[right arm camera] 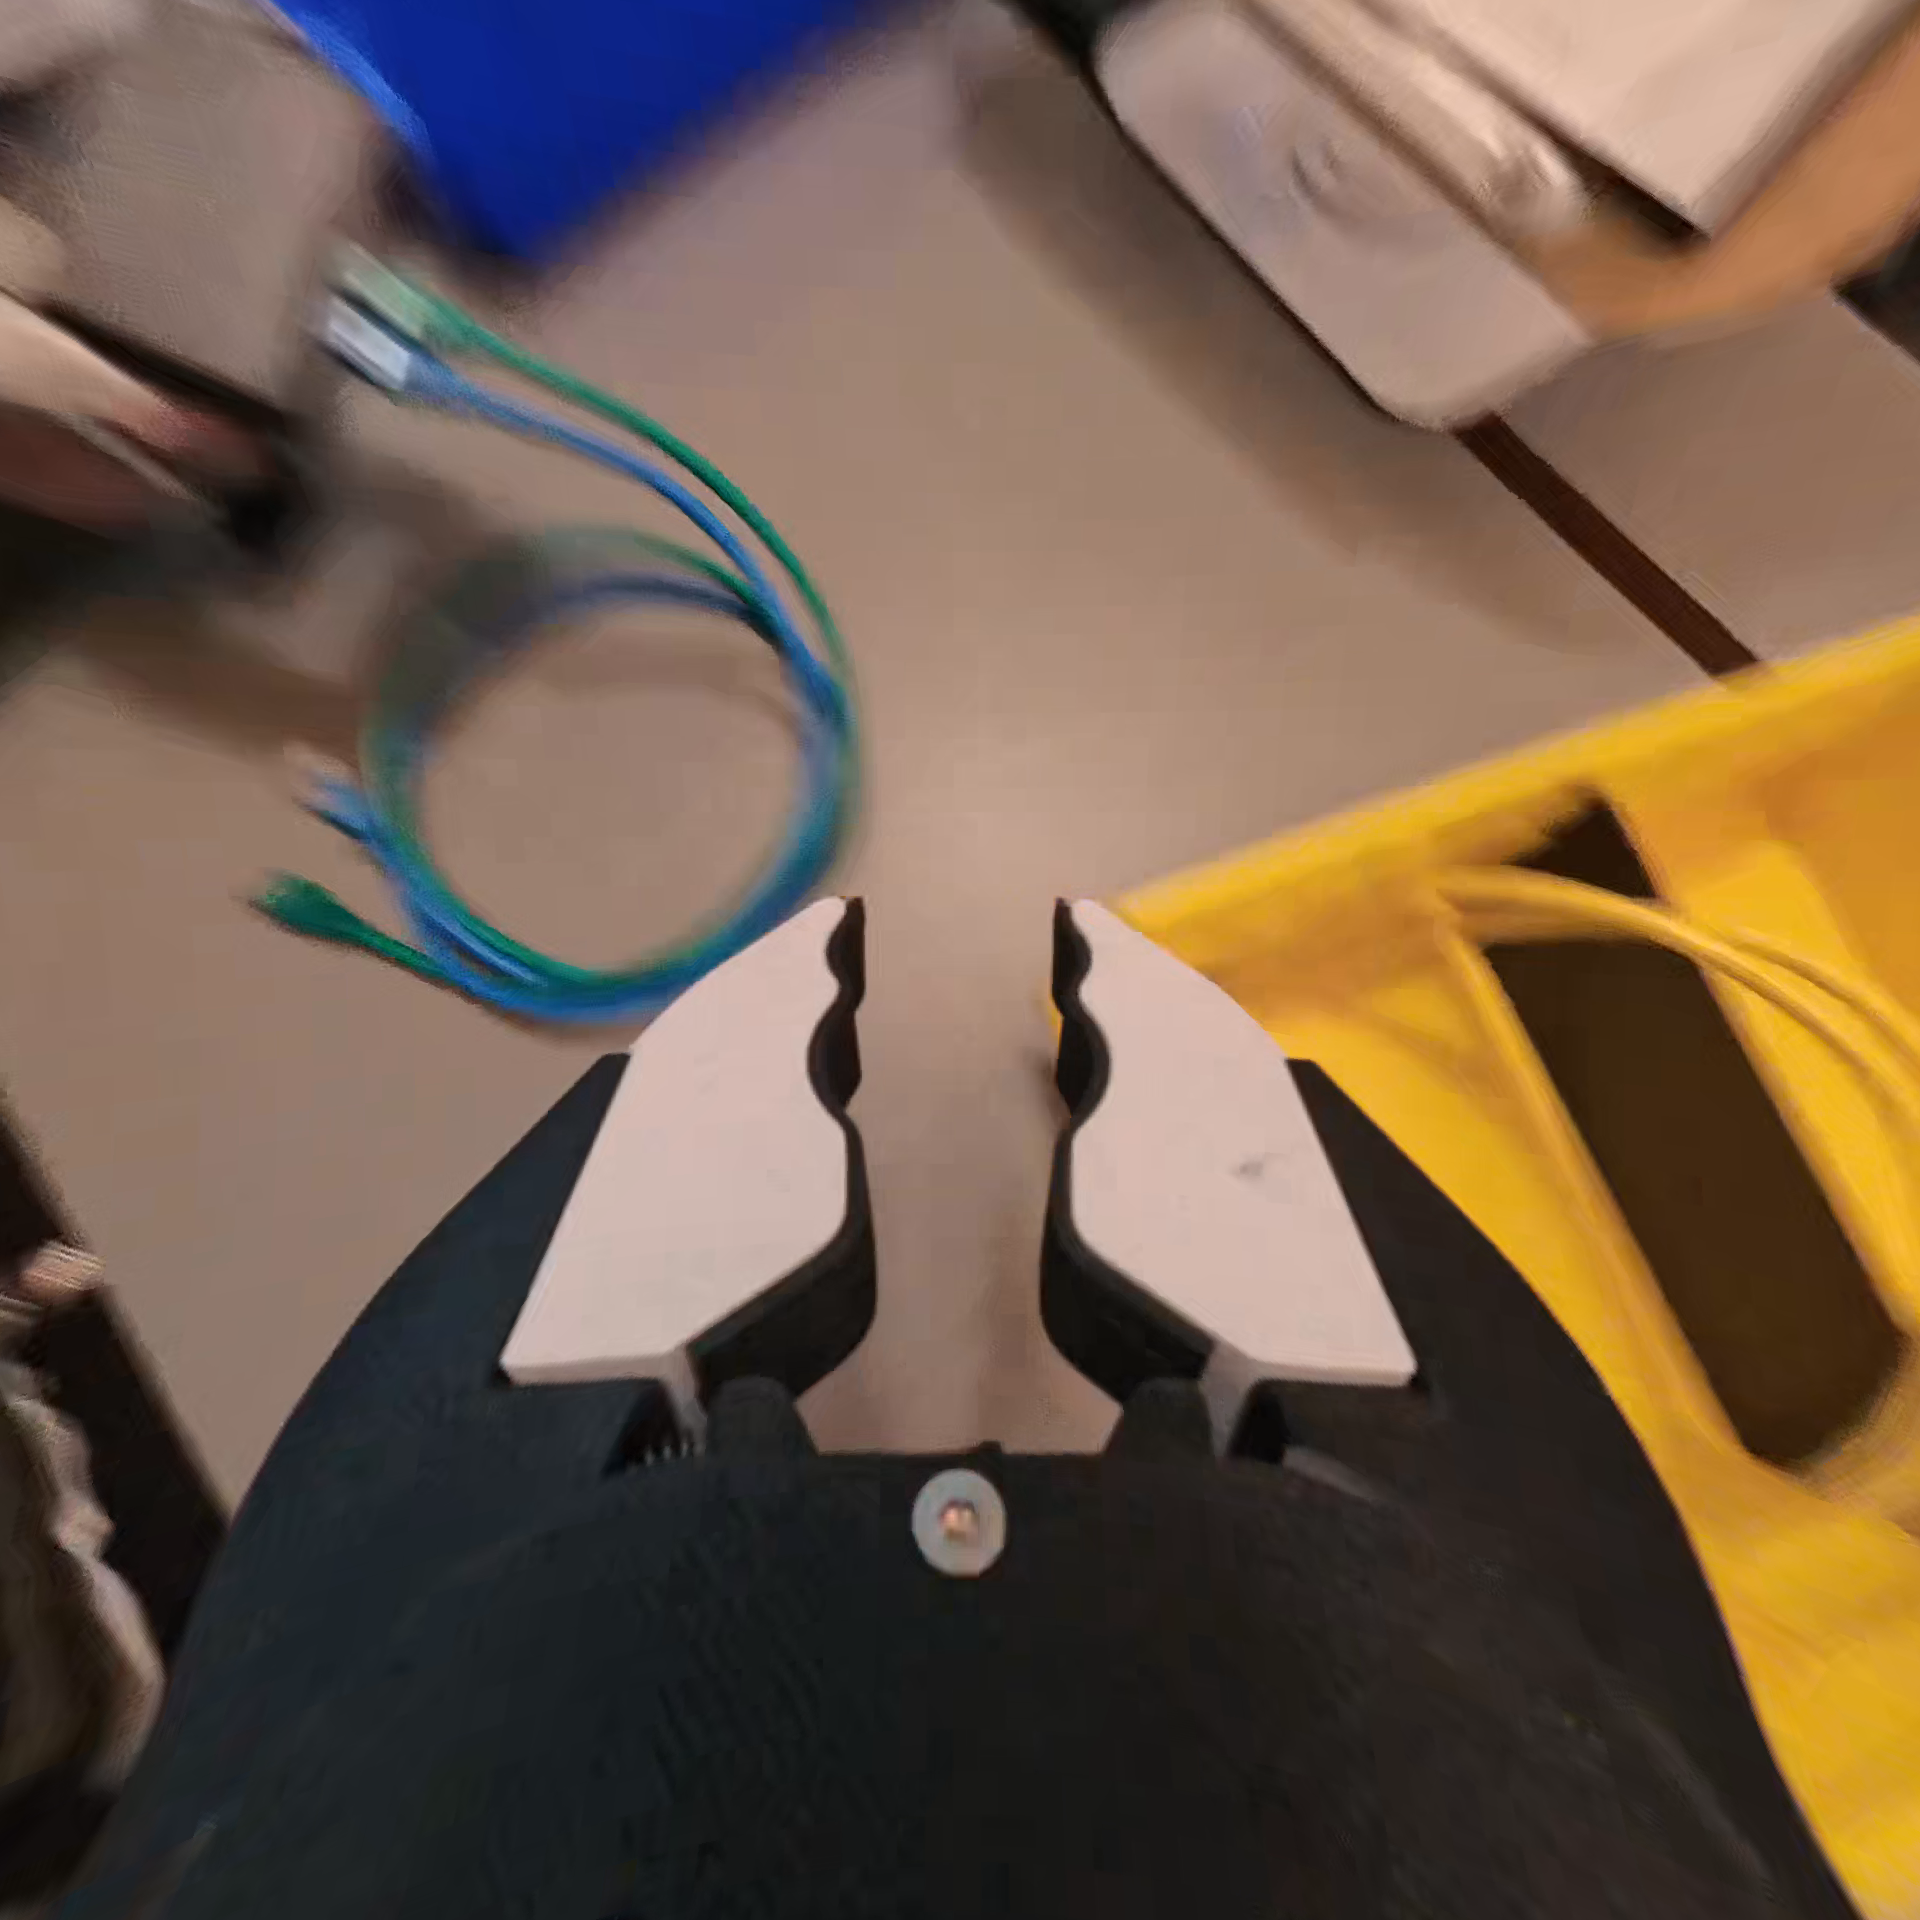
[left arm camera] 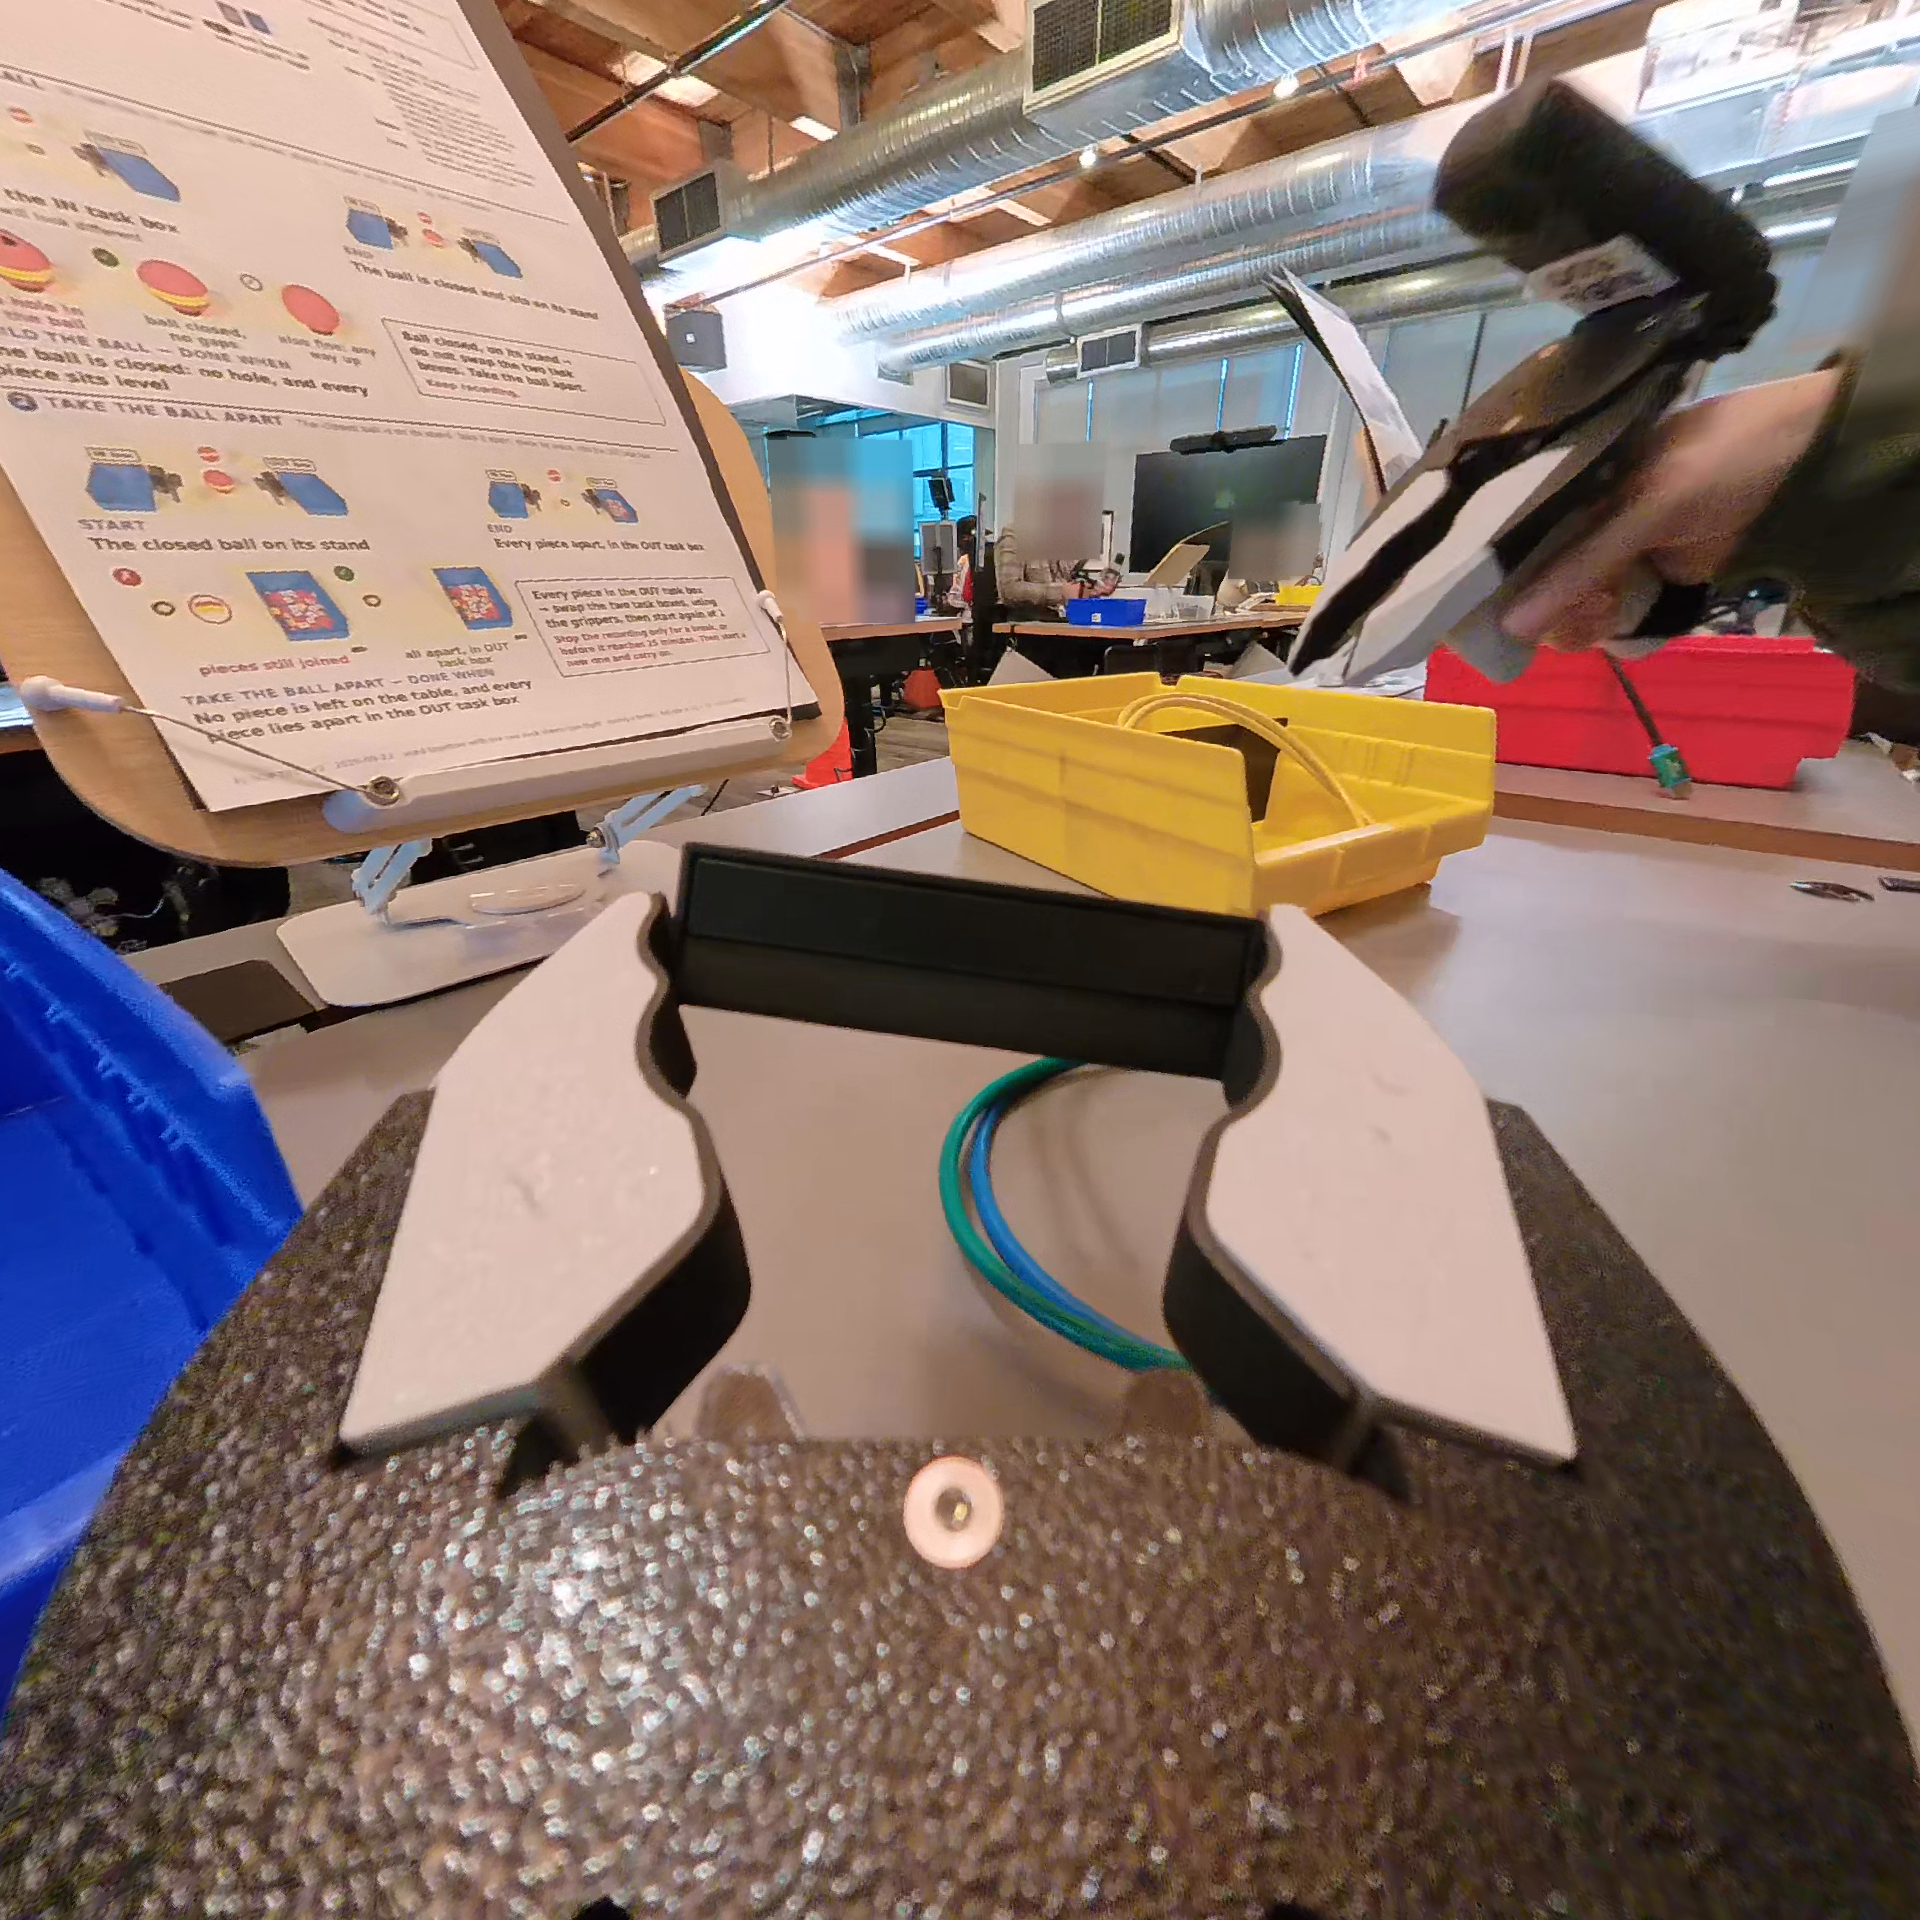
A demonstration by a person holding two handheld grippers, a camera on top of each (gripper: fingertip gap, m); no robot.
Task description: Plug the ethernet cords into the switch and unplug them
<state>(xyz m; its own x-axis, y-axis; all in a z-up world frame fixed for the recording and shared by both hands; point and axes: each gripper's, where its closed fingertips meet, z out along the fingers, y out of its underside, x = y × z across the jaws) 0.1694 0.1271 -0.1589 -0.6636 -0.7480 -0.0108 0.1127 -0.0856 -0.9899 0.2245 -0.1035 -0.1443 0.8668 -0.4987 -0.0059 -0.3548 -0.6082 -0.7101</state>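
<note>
My left gripper [left arm camera: 961, 935] is shut on a black switch [left arm camera: 956, 977], gripping its two short ends and holding it above the table. A green cord [left arm camera: 951, 1143] and a blue cord [left arm camera: 997, 1226] loop beneath it. In the right wrist view the green cord [right arm camera: 727, 499] and blue cord [right arm camera: 644, 457] run from the blurred switch at upper left into a coil on the table. Their free green plug [right arm camera: 296, 899] and blue plug [right arm camera: 332, 795] lie loose. My right gripper [right arm camera: 958, 914] is open and empty above the table; it also shows in the left wrist view [left arm camera: 1320, 644].
A yellow bin [left arm camera: 1122, 790] holding a yellow cable [right arm camera: 1662, 935] sits right of the coil. A blue bin [left arm camera: 104, 1195] stands at the left. An instruction sheet on a wooden stand [left arm camera: 395, 436] is behind. A red bin [left arm camera: 1642, 717] sits far right.
</note>
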